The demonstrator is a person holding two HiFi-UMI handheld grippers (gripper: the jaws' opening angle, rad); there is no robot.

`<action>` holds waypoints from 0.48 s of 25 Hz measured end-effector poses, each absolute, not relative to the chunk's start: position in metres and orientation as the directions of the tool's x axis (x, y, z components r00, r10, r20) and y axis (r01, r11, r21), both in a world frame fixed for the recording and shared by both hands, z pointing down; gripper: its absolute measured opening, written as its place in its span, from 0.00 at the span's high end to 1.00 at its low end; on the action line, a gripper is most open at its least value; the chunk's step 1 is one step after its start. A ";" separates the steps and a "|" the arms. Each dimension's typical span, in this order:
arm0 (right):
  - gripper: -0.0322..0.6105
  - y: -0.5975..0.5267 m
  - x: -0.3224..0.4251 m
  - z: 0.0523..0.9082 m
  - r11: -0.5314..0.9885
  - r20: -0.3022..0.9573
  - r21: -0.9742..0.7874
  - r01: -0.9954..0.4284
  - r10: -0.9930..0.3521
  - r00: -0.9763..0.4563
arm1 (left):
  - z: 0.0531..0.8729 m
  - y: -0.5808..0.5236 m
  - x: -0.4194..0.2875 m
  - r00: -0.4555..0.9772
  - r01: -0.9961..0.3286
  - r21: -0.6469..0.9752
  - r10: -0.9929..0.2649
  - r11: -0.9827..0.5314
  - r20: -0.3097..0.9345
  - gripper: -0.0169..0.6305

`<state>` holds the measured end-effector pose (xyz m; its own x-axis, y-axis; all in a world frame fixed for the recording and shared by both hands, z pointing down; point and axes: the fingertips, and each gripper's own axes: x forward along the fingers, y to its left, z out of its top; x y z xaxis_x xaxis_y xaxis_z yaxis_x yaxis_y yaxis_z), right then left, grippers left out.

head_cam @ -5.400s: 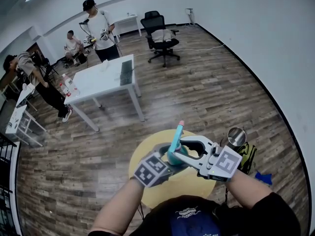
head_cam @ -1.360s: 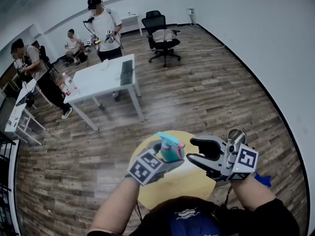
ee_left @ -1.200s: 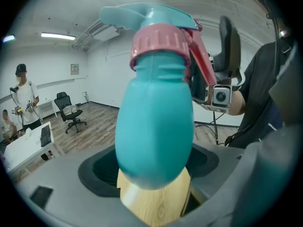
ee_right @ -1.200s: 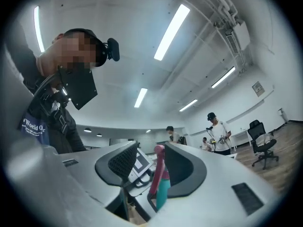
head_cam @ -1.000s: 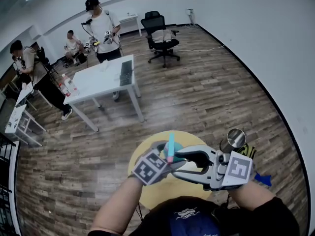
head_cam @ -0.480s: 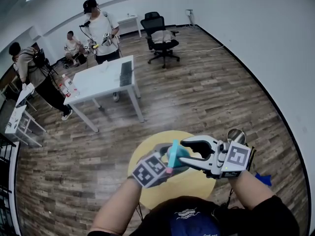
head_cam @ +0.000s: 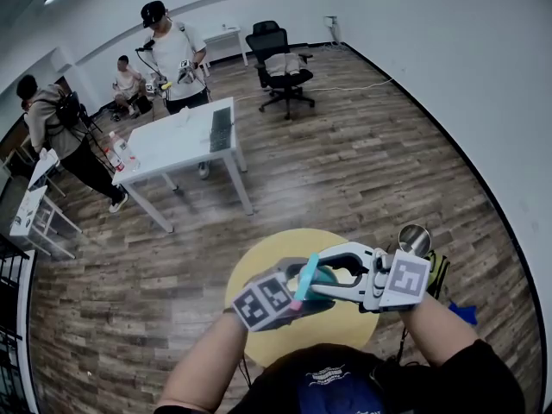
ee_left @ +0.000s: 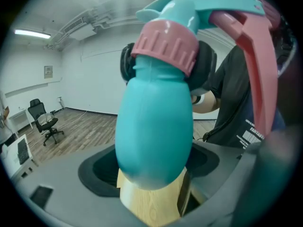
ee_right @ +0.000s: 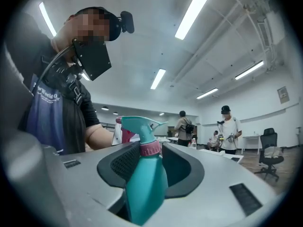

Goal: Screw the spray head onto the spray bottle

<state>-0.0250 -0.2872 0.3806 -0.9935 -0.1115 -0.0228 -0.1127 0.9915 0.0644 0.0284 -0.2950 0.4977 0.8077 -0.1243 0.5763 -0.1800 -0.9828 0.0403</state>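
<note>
- now the right gripper (ee_right: pixel 150 151), its jaws just closing, pinches the pink collar (ee_right: pixel 151 148) of the spray head (ee_right: pixel 137 124).
- left gripper (head_cam: pixel 306 285) clamps the teal spray bottle (ee_left: pixel 154 126) around its belly.
- both hover above the round yellow table (head_cam: pixel 257 267).

Round yellow counter (head_cam: pixel 345 322) shows bare top along its left and near rim, room to pass there. The spray bottle (head_cam: pixel 323 276) hangs over the middle, in the way. Steel cup (head_cam: pixel 414 238) crowds the right side (just off the rim). White table (head_cam: pixel 172 145) well apart, open floor (head_cam: pixel 371 171) between.
</note>
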 end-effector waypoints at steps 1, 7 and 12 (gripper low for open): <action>0.69 -0.291 -0.024 0.378 0.988 -0.045 0.050 -0.148 -0.146 -0.988 | 0.497 -0.297 0.029 0.808 -0.198 0.050 -0.134 -0.979 0.573 0.31; 0.69 -0.308 -0.026 0.376 0.934 -0.133 -0.033 -0.357 -0.358 -0.924 | 0.497 -0.314 0.023 0.774 -0.318 0.041 -0.235 -0.947 0.588 0.31; 0.68 -0.309 -0.027 0.382 0.927 -0.100 -0.013 -0.374 -0.373 -0.922 | 0.502 -0.316 0.023 0.763 -0.309 0.017 -0.237 -0.951 0.601 0.31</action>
